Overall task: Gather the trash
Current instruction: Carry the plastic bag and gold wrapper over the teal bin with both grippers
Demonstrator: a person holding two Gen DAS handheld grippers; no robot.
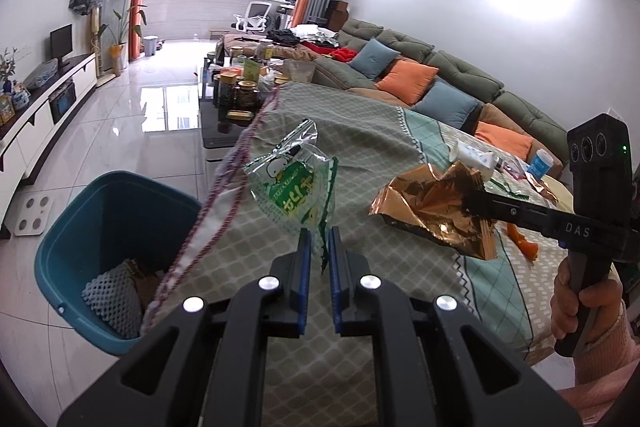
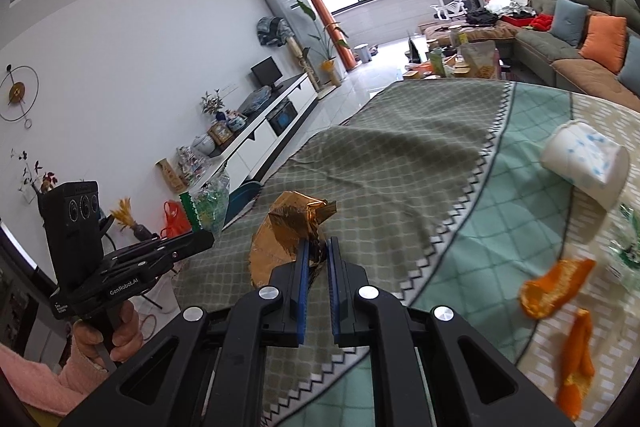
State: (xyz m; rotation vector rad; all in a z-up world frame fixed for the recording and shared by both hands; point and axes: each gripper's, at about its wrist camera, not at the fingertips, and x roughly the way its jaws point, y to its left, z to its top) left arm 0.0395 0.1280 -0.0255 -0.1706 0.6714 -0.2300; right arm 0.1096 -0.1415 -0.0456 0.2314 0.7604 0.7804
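The blue bin (image 1: 100,227) is half hidden behind the cloth; the orange peel (image 2: 576,359) looks blurred

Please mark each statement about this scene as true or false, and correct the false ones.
1. The left gripper holds a clear wrapper with green print. True.
2. The right gripper is open and holds nothing. False: it is shut on a copper foil wrapper.
3. The blue bin stands on the floor beside the covered table. True.
4. The blue bin holds nothing. False: some trash already lies inside.
5. Orange peel lies on the tablecloth. True.
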